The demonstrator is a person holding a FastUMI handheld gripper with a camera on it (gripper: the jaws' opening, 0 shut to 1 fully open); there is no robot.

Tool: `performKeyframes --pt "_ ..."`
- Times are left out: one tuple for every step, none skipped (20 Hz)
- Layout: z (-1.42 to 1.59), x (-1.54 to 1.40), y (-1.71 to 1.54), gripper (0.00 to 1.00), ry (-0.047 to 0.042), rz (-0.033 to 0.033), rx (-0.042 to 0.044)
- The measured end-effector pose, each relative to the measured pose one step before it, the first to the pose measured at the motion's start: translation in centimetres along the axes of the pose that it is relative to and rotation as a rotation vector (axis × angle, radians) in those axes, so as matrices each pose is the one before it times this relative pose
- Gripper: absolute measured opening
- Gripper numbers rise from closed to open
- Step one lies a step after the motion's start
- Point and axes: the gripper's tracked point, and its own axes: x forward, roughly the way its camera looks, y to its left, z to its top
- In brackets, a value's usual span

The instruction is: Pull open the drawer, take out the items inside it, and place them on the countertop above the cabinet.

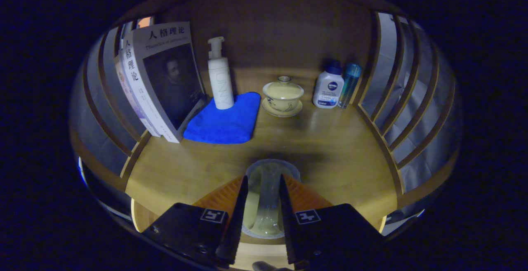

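- Wooden counter (pixel 330 147) fills most of what I see, warm yellow-brown, walled by a wooden back panel and slatted sides left and right.
- Books (pixel 161 81) lean against the left slats, the front one grey-white with a dark portrait on its cover, its lower corner touching the blue cloth.
- Blue folded cloth (pixel 225 120) lies flat beside the books, well beyond my tongs.
- White pump bottle (pixel 220 79) stands upright on the cloth's far end.
- My tongs (pixel 263 205) point forward low over the counter's near edge, closed in on a clear glass cup; both fingers (pixel 237 209) press its sides as far as I can see.
- Clear glass cup (pixel 266 192), the item I am carrying, sits between the fingers just above or on the near part of the counter; I cannot tell whether it touches the wood. It is see-through with a faint greenish tint, wide round rim toward the far side, body narrowing toward me, and it throws a dark shadow ahead onto the counter.
- Cream lidded tea bowl (pixel 283 93) with a knob on top rests on its matching saucer, near the back panel, just right of the cloth.
- White bottle with a dark blue cap (pixel 328 87) stands upright in the far right corner.
- Slim teal bottle (pixel 350 83) stands touching or just beside the white one, against the right slats.
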Motion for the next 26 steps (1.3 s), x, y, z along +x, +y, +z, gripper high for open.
performKeyframes --pt "0.101 -0.141 -0.352 0.52 -0.00344 -0.01501 -0.01028" --pt "-0.089 -0.193 -0.352 0.56 -0.01284 -0.01911 0.00325" --pt "0.265 -0.153 -0.127 0.57 -0.02316 -0.00586 0.01204" --pt "0.425 -0.305 -0.175 0.58 -0.02324 -0.00675 0.00823" --pt "0.319 -0.424 -0.311 0.59 -0.02149 -0.00418 0.00218" --pt "0.343 -0.39 -0.157 0.59 -0.02183 -0.00115 0.00166" --pt "0.285 -0.466 -0.262 0.59 -0.02243 -0.00663 -0.00158" --pt "0.234 -0.55 -0.202 0.6 -0.01957 -0.00205 -0.00098" --pt "0.041 -0.694 0.128 0.6 -0.0149 0.00915 -0.0045" --pt "0.067 -0.711 0.192 0.62 -0.02097 0.01259 -0.00149" --pt "-0.063 -0.925 0.249 0.63 -0.02073 0.01216 -0.00258" --pt "-0.125 -0.867 0.129 0.63 -0.02322 0.00552 -0.00739" --pt "-0.004 -1.052 0.116 0.63 -0.0289 0.00609 -0.00677" --pt "-0.071 -1.05 0.296 0.64 -0.03246 0.00704 -0.00624" --pt "-0.049 -1.229 0.349 0.64 -0.02933 0.00584 -0.00294" --pt "-0.281 -1.368 0.308 0.64 -0.0275 0.00864 -0.00193" --pt "-0.197 -1.255 0.347 0.71 -0.02694 0.00822 -0.00142" --pt "0.051 -1.23 0.39 0.79 -0.02858 0.01093 -0.00026" --pt "0.045 -1.403 0.212 0.86 -0.02892 0.00342 -0.00484" --pt "0.074 -1.484 0.054 0.92 -0.0408 0.00633 0.00241" --pt "0.27 -1.363 0.316 0.98 -0.04756 0.00549 0.00829" --pt "0.195 -1.575 0.235 0.98 -0.03964 -0.0002 -0.00511" --pt "-0.16 -1.579 -0.03 0.99 -0.0355 -0.00009 -0.00805" --pt "0.039 -1.432 0.253 0.99 -0.03999 -0.00019 0.00069" --pt "-0.09 -1.402 0.307 0.99 -0.03093 0.00222 0.00522" --pt "-0.401 -1.233 0.405 0.99 -0.02439 0.00595 0.00495"
